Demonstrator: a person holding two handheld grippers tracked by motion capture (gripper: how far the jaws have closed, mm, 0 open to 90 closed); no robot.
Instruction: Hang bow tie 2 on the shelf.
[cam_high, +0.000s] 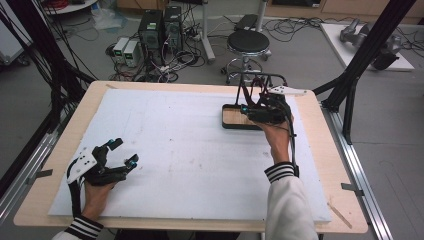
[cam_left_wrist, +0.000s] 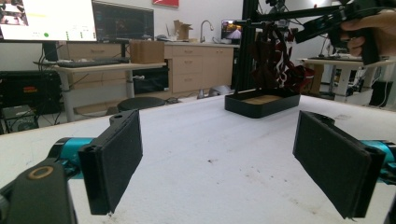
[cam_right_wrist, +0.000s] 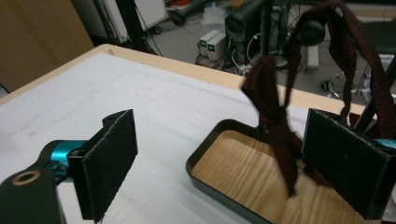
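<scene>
A black tray with a wooden floor sits at the far right of the white board, under a black wire rack. Dark red fabric strips hang from the rack over the tray. My right gripper is open just above the tray's near side; one strip dangles between its pads, close to the right pad, with neither pad pressing on it. In the high view that gripper hovers over the tray. My left gripper rests open and empty at the board's near left corner, facing the tray.
The wooden table's edge frames the board. A black frame post stands beyond the right edge. A stool and computer towers stand on the floor behind the table.
</scene>
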